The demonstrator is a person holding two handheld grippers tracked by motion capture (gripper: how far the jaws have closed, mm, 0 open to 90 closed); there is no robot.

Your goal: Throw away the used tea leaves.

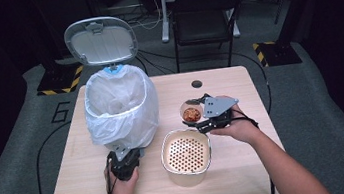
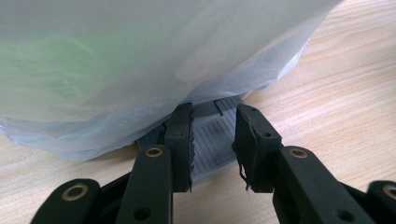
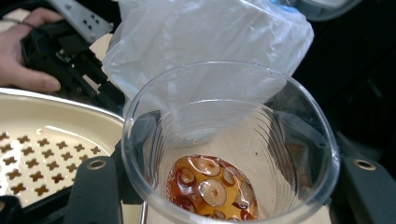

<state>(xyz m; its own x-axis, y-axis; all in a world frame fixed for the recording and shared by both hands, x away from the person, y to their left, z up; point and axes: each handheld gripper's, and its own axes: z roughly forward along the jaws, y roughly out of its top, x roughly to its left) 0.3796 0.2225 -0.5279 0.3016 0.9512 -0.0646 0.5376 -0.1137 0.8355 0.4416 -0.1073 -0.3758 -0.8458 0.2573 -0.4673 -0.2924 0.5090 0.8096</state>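
A pedal bin [image 1: 120,106] lined with a white plastic bag stands at the table's left, its grey lid [image 1: 100,41] raised. My left gripper [image 1: 123,154] is low at the bin's front; in the left gripper view its jaws [image 2: 214,116] stand open on either side of the grey ribbed pedal [image 2: 212,144], under the bag [image 2: 140,60]. My right gripper [image 1: 203,116] is shut on a clear plastic cup [image 1: 191,112], held above the table right of the bin. The cup [image 3: 299,121] holds a little brown liquid with round red slices [image 3: 210,189].
A cream tub with a perforated strainer insert [image 1: 186,154] sits at the table's front middle, just below the cup; its insert [image 3: 42,144] also lies left of the cup. A black chair [image 1: 205,17] stands beyond the table. Bare wood [image 1: 250,167] lies front right.
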